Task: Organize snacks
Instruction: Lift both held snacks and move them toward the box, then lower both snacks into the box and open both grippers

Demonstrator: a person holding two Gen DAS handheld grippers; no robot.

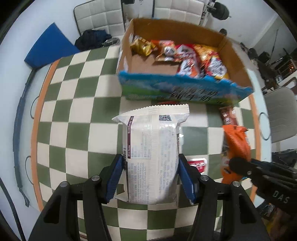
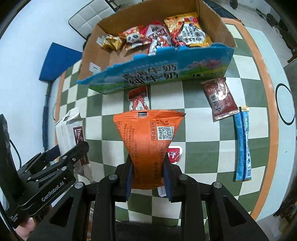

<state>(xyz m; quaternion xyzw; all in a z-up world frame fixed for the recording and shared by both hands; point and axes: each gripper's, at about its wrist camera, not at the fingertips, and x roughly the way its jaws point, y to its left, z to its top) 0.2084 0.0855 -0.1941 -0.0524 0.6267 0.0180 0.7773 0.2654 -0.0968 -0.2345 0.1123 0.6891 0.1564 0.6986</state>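
Note:
My left gripper (image 1: 150, 178) is shut on a white snack packet (image 1: 152, 148), held upright above the checkered table, short of the cardboard box (image 1: 185, 89). My right gripper (image 2: 148, 174) is shut on an orange snack bag (image 2: 148, 142), pinched at its middle, also held in front of the box (image 2: 157, 74). The box holds several snack packets (image 2: 167, 35) along its far side. In the left wrist view the orange bag (image 1: 235, 148) and the right gripper (image 1: 239, 166) show at the right. In the right wrist view the white packet (image 2: 68, 129) and the left gripper (image 2: 68, 150) show at the left.
On the table lie a dark red packet (image 2: 219, 100), a blue stick pack (image 2: 243, 144), a red-and-white packet (image 2: 139, 100) by the box, and a small red-and-white packet (image 2: 174, 153) under the orange bag. A blue cushion (image 1: 50, 46) and white chairs (image 1: 98, 16) stand beyond the table.

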